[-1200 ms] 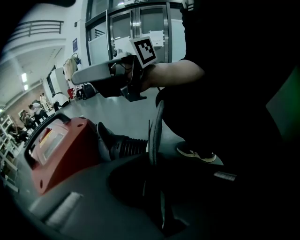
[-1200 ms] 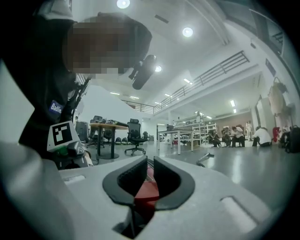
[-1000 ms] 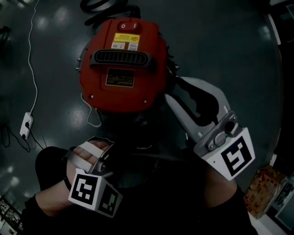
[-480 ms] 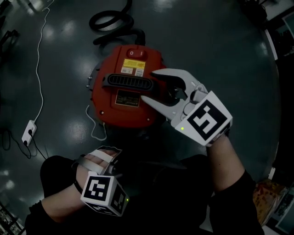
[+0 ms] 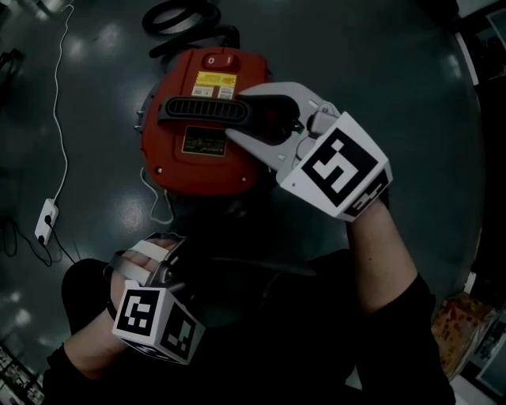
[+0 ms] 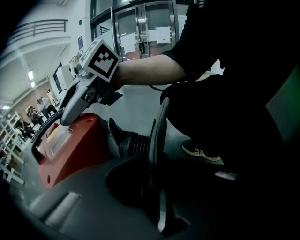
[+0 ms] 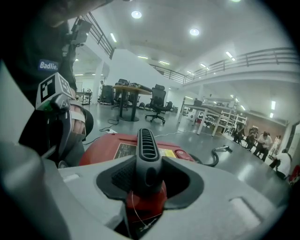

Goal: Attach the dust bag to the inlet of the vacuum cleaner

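The vacuum cleaner's red motor head (image 5: pixel 198 158) lies on the floor with its black handle (image 5: pixel 202 111) on top. My right gripper (image 5: pixel 235 113) reaches in from the right. Its jaws have just been closing, and the handle (image 7: pixel 147 150) sits between them with the pads against its sides. My left gripper (image 5: pixel 162 257) is low at the near left. It grips a thin dark upright rim (image 6: pixel 159 131), and its jaws have just eased open slightly. The rim is too dark to identify. No dust bag shows clearly.
A black hose (image 5: pixel 186 16) coils behind the vacuum, and a ribbed hose (image 6: pixel 136 145) joins its body. A white cable (image 5: pixel 59 103) runs to a power strip (image 5: pixel 46 217) at the left. A box (image 5: pixel 458 324) stands at the lower right. The person crouches close over the vacuum.
My right gripper has swung from the vacuum's right side up over the red head, and its jaws now sit round the handle's right end. The left gripper has stayed in place.
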